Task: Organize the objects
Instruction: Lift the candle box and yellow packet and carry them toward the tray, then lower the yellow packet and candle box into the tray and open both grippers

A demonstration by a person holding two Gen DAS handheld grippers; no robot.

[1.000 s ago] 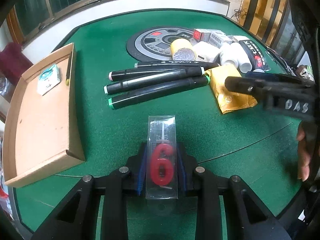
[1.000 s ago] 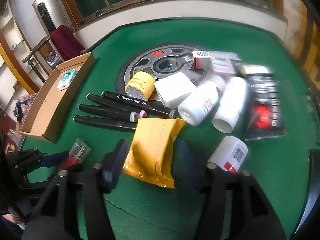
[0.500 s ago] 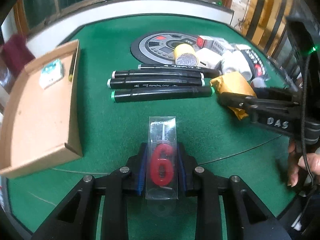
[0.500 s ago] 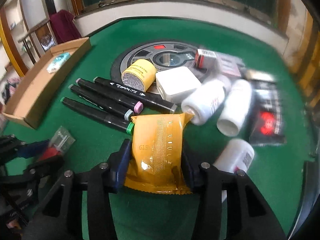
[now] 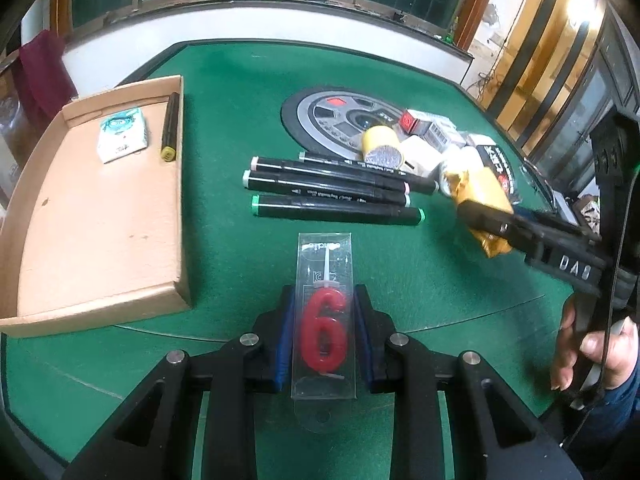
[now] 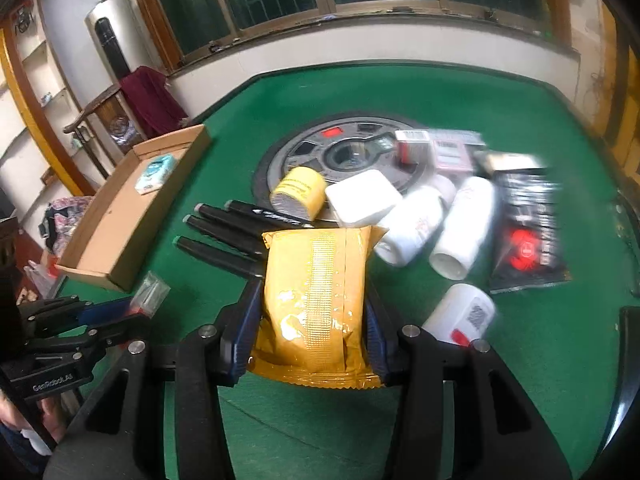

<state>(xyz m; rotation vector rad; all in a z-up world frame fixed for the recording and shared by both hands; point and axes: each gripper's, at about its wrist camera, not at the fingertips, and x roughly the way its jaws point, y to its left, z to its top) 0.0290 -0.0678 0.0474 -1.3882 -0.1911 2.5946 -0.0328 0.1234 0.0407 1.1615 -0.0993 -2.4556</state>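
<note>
My left gripper point(image 5: 323, 312) is shut on a clear packet holding a red "6" candle point(image 5: 323, 332), held above the green table near its front edge. My right gripper point(image 6: 314, 300) is shut on a yellow foil packet point(image 6: 316, 288) and holds it lifted off the table; it also shows at the right of the left wrist view point(image 5: 484, 200). The cardboard tray point(image 5: 100, 216) lies at the left, holding a small white box point(image 5: 122, 139) and a black marker point(image 5: 170, 128).
Three black markers point(image 5: 332, 194) lie side by side mid-table. Behind them are a round grey disc point(image 5: 340, 116), a yellow roll point(image 5: 380, 146), white bottles point(image 6: 460, 224), small boxes point(image 6: 412, 144) and a black-red packet point(image 6: 528, 236). Another white bottle point(image 6: 464, 314) lies near the right gripper.
The right gripper closed on the yellow packet and lifted it off the table. The left gripper, still holding the candle packet, shifted a little, toward the tray's side.
</note>
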